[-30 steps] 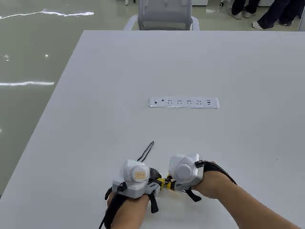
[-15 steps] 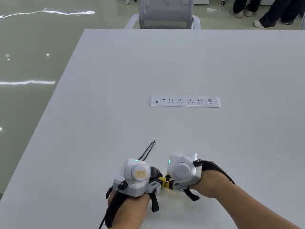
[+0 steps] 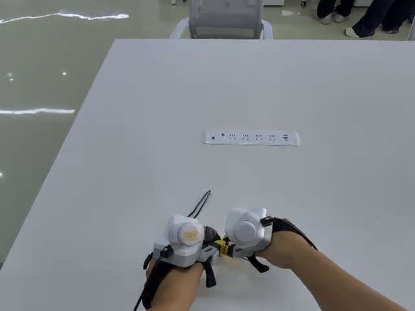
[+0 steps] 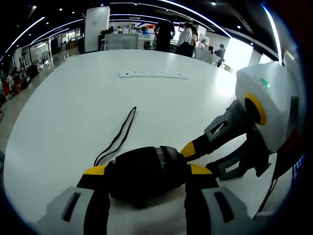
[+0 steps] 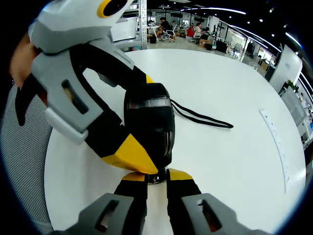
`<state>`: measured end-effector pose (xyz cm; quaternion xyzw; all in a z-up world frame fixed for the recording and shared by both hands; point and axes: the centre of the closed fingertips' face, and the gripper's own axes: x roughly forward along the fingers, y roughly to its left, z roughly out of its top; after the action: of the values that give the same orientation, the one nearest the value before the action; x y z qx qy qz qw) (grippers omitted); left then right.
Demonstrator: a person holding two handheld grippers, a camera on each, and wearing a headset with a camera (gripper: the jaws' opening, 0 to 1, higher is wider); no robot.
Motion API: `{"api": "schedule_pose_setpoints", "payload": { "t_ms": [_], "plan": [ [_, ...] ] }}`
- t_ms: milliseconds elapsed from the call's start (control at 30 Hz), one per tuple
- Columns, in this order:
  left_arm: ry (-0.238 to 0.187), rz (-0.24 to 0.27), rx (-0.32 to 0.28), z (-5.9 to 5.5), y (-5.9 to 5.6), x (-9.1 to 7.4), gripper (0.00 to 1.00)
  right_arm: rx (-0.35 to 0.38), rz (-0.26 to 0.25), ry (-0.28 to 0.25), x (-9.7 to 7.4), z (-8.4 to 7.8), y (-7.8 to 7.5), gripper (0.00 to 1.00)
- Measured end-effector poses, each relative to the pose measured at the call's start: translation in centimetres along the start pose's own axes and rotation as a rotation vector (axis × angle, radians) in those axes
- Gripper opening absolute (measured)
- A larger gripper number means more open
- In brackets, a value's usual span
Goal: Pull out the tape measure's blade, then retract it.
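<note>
A black tape measure sits just above the table, with my left gripper shut on its case, one yellow tip on each side. Its black wrist strap trails across the table. In the right gripper view the case is right in front of my right gripper, which is shut on the blade's end hook at the case mouth. Hardly any blade shows. In the head view the left gripper and right gripper meet at the table's near edge.
A white power strip lies mid-table, well beyond the grippers. The white table stretches wide on all sides. A grey chair stands at the far edge, and people stand at the back right.
The right gripper has edged slightly to the left, closer to the left gripper and the tape measure's case. The left gripper has stayed put.
</note>
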<state>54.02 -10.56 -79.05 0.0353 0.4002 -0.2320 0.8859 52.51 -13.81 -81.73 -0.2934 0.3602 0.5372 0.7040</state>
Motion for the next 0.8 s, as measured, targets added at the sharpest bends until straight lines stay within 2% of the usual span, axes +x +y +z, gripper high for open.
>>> {"api": "schedule_pose_setpoints", "payload": {
  "t_ms": [800],
  "plan": [
    [-0.007, -0.002, -0.003, 0.04, -0.03, -0.23, 0.58, 0.004, 0.004, -0.02, -0.02, 0.0, 0.03, 0.13]
  ]
}}
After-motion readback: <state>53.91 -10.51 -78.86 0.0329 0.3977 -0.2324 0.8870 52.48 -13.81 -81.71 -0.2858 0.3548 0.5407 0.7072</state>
